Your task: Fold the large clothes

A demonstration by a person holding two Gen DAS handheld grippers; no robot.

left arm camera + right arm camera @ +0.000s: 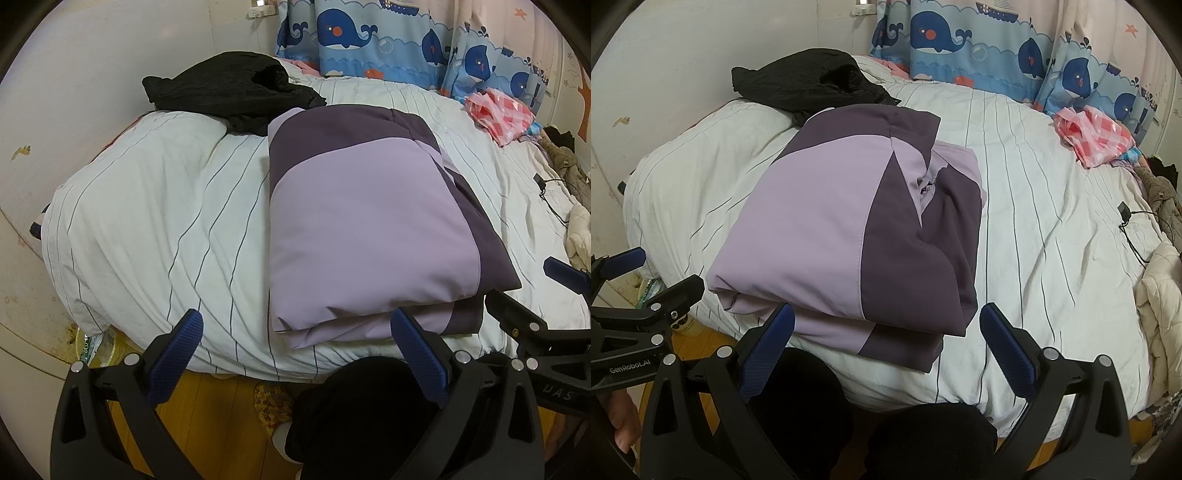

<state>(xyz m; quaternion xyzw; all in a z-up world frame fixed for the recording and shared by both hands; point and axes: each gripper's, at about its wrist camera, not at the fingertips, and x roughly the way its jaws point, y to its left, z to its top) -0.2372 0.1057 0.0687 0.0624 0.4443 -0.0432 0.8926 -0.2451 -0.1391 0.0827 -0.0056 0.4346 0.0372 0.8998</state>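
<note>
**Claws wide, jacket folded on the bed**

Claws come first in both views. The left claw (295, 356) has its blue pads spread wide with nothing between them, hanging over the near edge of the bed (147, 221). The right claw (886, 354) is spread just as wide and also empty, and its arm shows at the right edge of the left view. Below the claws are the person's dark-clad knees (923, 435), and a patterned slipper (271, 406) rests on the wooden floor (207, 410).

Just past the pads lies the purple jacket (365, 229), folded into a thick, roughly rectangular bundle on the striped white cover. Its light lilac panel faces up, with darker purple bands along the far and right sides; the folded edge sits near the bed's front edge.

Behind the jacket, touching its far left corner, a black garment (229, 88) lies crumpled. Farther right, a pink checked bag (502, 114) sits near the whale-print curtain (369, 37), and a black cable (1134, 232) trails across the cover at the right.
</note>
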